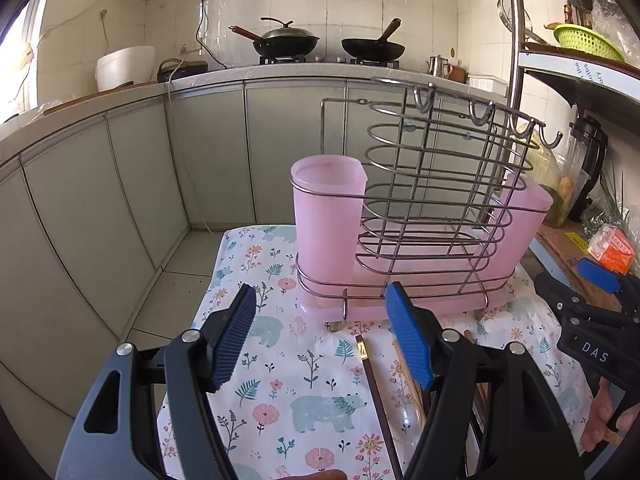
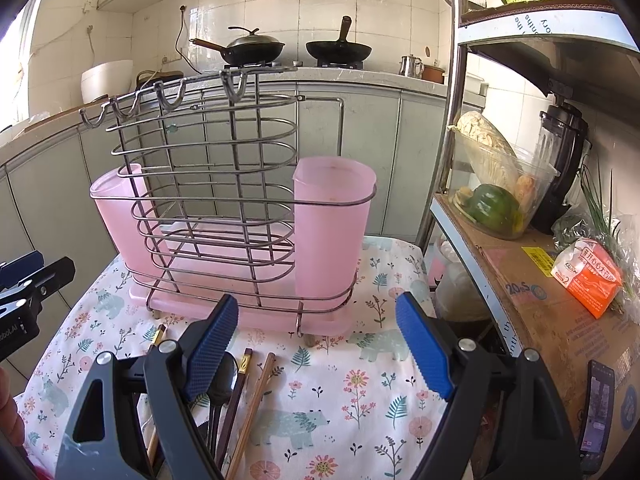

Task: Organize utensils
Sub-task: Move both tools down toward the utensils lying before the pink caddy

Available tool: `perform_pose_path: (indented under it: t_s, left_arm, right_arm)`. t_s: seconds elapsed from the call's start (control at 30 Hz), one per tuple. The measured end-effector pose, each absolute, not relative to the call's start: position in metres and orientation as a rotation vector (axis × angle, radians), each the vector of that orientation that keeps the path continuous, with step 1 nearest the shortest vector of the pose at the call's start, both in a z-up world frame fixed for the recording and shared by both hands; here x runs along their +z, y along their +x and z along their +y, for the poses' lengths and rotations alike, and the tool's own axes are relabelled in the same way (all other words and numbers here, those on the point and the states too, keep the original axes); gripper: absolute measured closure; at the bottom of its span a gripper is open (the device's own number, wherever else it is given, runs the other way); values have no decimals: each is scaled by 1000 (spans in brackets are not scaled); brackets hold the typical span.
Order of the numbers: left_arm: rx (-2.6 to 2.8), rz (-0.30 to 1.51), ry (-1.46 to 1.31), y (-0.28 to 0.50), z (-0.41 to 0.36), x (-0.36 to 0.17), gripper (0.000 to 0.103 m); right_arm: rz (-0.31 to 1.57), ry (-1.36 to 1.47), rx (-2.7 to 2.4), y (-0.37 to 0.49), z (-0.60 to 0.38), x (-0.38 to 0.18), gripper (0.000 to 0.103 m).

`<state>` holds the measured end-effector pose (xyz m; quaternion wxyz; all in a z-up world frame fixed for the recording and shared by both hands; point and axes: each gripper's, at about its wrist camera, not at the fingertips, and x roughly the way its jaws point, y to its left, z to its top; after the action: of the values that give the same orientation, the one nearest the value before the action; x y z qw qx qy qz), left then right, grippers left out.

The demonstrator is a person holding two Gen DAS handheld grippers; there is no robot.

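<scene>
Left gripper (image 1: 324,334): fingers spread wide, nothing between the blue ribbed pads, held low over the floral cloth (image 1: 288,392) that covers the tabletop. Right gripper (image 2: 316,346): fingers likewise wide apart and empty, over the same cloth, a little to the right of the utensils.

Utensils: in the left wrist view a dark chopstick (image 1: 378,396) with a gold band lies on the cloth just inside the right-hand finger, beside lighter wooden chopsticks (image 1: 408,384) and a clear spoon (image 1: 408,420) partly hidden by that finger. In the right wrist view a black spoon (image 2: 224,376), a dark chopstick and a brown chopstick (image 2: 256,400) lie side by side near the left-hand finger.

Wire utensil rack (image 1: 424,216): upright on the cloth just beyond the utensils, standing in a pink drip tray (image 2: 256,316), with a row of hooks along its top rail. A pink cup (image 2: 332,232) sits at each end; no utensil shows above either cup's rim.

Surroundings: a shelf unit (image 2: 532,276) to the right; a kitchen counter with two woks (image 1: 328,44) behind.
</scene>
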<state>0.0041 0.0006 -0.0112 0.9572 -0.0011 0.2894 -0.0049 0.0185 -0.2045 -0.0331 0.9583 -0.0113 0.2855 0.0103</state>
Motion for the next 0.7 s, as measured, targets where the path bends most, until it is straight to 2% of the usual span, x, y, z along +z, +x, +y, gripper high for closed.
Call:
perform_pose_path:
  t_s: [0.7]
  left_arm:
    - [-13, 625, 2, 11, -1, -23, 35]
  right_arm:
    - [610, -11, 18, 24, -207, -43, 23]
